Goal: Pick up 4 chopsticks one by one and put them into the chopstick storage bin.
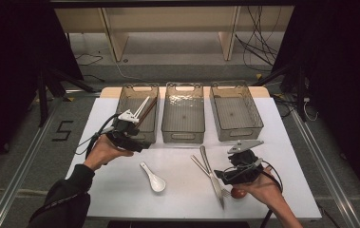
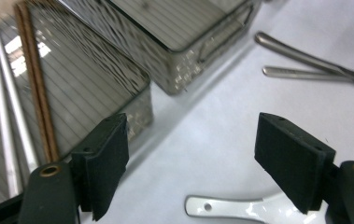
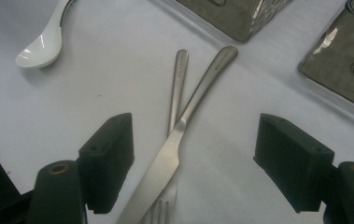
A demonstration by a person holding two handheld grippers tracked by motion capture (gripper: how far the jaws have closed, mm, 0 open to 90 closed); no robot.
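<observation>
1. My left claw (image 1: 137,124) is wide open w/ nothing between the pads. It hangs just off the near corner of the left bin (image 1: 126,95), on the side facing the middle bin (image 1: 183,92).
2. Inside the left bin lie white chopsticks (image 2: 6,93) and brown chopsticks (image 2: 37,88), leaning lengthwise. Probably the long stuff gets sorted there, one kind per bin.
3. The white ceramic spoon (image 1: 153,179) is on the worktop (image 1: 120,190), near side of the left bin and a bit toward the middle bin. In the left claw view its handle sits just below the open pads, so I judge it's the next pick for that hand.
4. My right claw (image 3: 195,163) is also open, holding nothing, parked over the knife (image 3: 179,140) & fork (image 3: 174,93). These lie crossed, knife on top, on the worktop well off from the left bin, in front of the gap betw. the middle bin and right bin (image 1: 237,92).
5. Knife over fork means lift the knife first, otherwise the fork drags it.
6. Middle & right bins look empty, ready for spoon and cutlery.
</observation>
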